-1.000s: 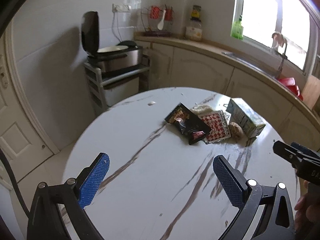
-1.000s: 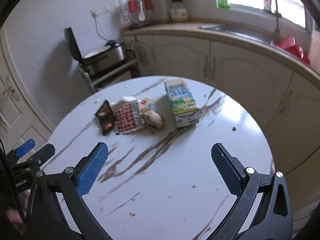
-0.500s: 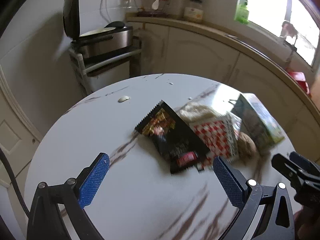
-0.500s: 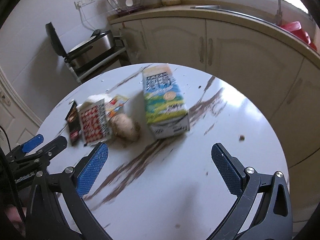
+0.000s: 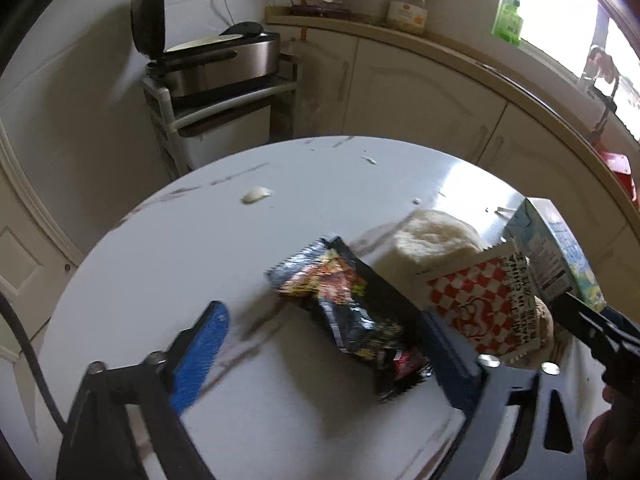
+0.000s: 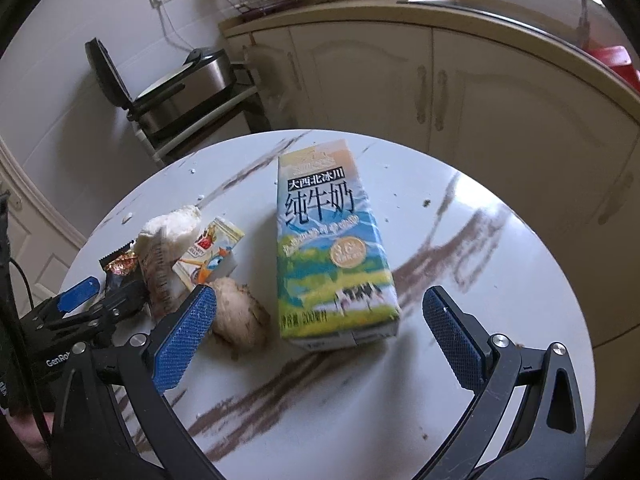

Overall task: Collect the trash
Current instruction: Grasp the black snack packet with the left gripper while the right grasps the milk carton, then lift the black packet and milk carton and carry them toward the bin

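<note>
1. Scene: a round marble-look table (image 6: 500, 264) carries a cluster of trash: a milk carton (image 6: 334, 256), a black snack wrapper (image 5: 352, 308), a red-and-white checkered packet (image 5: 486, 304), a brownish lump (image 6: 240, 316) and a white crumpled wad (image 5: 434, 240).
2. Left gripper (image 5: 324, 356): the jaws are closing. The black snack wrapper lies between them, with its lower end against or under the right-hand finger; blur leaves contact uncertain, and the other pad stands clear of it.
3. Wrapper axis: its long axis runs diagonally, from upper left toward lower right in the left wrist view, roughly along the gripper's pointing line and offset toward the right-hand finger.
4. Right gripper (image 6: 320, 336): the jaws stand wide apart and empty. The milk carton lies flat just beyond the fingertips, long axis pointing away from the gripper, near end between the two fingers' lines.
5. Assignment, as a judgement: the left gripper is nearer the wrapper, the right gripper nearer the carton.
</note>
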Motion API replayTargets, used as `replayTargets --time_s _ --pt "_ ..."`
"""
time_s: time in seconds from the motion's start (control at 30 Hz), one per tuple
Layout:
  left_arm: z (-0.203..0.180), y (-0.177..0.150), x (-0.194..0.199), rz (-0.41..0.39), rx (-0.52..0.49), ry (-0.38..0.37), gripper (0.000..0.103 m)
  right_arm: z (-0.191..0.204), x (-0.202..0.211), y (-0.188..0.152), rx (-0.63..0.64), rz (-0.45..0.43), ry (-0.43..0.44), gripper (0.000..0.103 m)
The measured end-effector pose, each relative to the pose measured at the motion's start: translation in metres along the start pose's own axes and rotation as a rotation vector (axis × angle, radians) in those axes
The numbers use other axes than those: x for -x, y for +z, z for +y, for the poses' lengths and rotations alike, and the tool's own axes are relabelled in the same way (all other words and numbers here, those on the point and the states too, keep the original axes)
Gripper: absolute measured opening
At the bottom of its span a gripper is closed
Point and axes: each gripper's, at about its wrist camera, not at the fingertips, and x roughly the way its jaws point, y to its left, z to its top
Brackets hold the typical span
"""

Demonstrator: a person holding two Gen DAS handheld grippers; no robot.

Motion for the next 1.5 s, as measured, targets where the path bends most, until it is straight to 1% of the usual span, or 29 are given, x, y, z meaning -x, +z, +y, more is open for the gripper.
replayTargets --time_s 0.03,0.07,0.17,0.2,0.23,0.27,0.33,0.37,0.43,0.5,0.57,0.6,0.63,0.67,0.7,0.73,0.77,0.8,0.87,0.97,1.2,1.33,1.5 --pt "0.004 0.002 -0.001 -0.002 0.002 0.000 0.077 0.001 -0.002 0.002 -0.001 0.002 -0.002 0.103" --pt "0.006 0.002 -0.003 -0.003 -0.001 0.000 0.075 0.001 -0.005 0.003 0.000 0.006 -0.001 0.103" --pt "0.006 0.000 -0.005 0.005 -0.018 0.000 0.073 0.003 -0.012 0.009 0.004 0.010 0.010 0.101" --pt "0.005 0.001 -0.005 0.011 -0.019 -0.015 0.074 0.004 -0.013 0.010 0.005 0.008 0.008 0.101" --pt "0.003 -0.001 -0.002 0.015 -0.015 -0.032 0.079 0.004 -0.012 0.011 0.006 0.007 0.002 0.100" --pt "0.003 -0.001 -0.004 0.020 -0.013 -0.041 0.087 0.005 -0.012 0.012 0.006 0.005 -0.003 0.099" --pt "-0.001 -0.003 -0.006 0.022 -0.030 -0.032 0.096 0.005 -0.010 0.013 0.002 0.006 -0.006 0.099" --pt "-0.003 -0.004 -0.005 0.019 -0.039 -0.022 0.097 0.005 -0.010 0.012 0.000 0.006 -0.005 0.099" --pt "-0.007 -0.005 -0.009 0.008 -0.057 0.000 0.097 0.006 -0.010 0.012 0.001 0.007 -0.003 0.099" --pt "-0.008 -0.004 -0.013 -0.006 -0.057 0.003 0.092 0.009 -0.011 0.013 0.008 0.004 0.000 0.099" --pt "-0.010 -0.004 -0.015 -0.014 -0.061 0.008 0.081 0.010 -0.012 0.015 0.013 0.002 0.006 0.099" --pt "-0.010 -0.002 -0.017 -0.020 -0.068 0.013 0.075 0.011 -0.013 0.015 0.014 0.000 0.015 0.096" --pt "-0.013 -0.004 -0.016 -0.026 -0.078 0.015 0.062 0.012 -0.014 0.016 0.015 -0.002 0.027 0.090" --pt "-0.018 -0.009 -0.013 -0.030 -0.087 0.007 0.052 0.013 -0.013 0.016 0.016 -0.007 0.039 0.085" --pt "-0.018 -0.010 -0.013 -0.032 -0.095 -0.009 0.048 0.014 -0.013 0.017 0.018 -0.013 0.044 0.071" --pt "-0.017 -0.010 -0.014 -0.030 -0.100 -0.019 0.036 0.016 -0.011 0.018 0.023 -0.018 0.037 0.057" --pt "-0.018 -0.011 -0.012 -0.028 -0.103 -0.030 0.028 0.017 -0.010 0.020 0.036 -0.019 0.021 0.057" --pt "-0.016 -0.012 -0.012 -0.024 -0.102 -0.044 0.026 0.018 -0.010 0.021 0.043 -0.015 0.017 0.056" --pt "-0.012 -0.014 -0.010 -0.018 -0.097 -0.066 0.015 0.017 -0.009 0.020 0.047 -0.012 0.021 0.055" --pt "-0.002 -0.014 -0.008 0.001 -0.077 -0.111 0.012 0.012 -0.004 0.015 0.036 -0.013 0.021 0.052" --pt "0.012 -0.025 0.001 0.011 -0.076 -0.149 0.012 0.002 0.010 0.002 0.000 -0.027 0.022 0.050" --pt "0.014 -0.034 0.019 0.009 -0.077 -0.149 0.012 -0.004 0.024 -0.004 -0.021 -0.046 0.027 0.049" --pt "0.014 -0.048 0.043 -0.006 -0.087 -0.146 0.012 -0.009 0.038 -0.017 -0.039 -0.047 0.039 0.048"
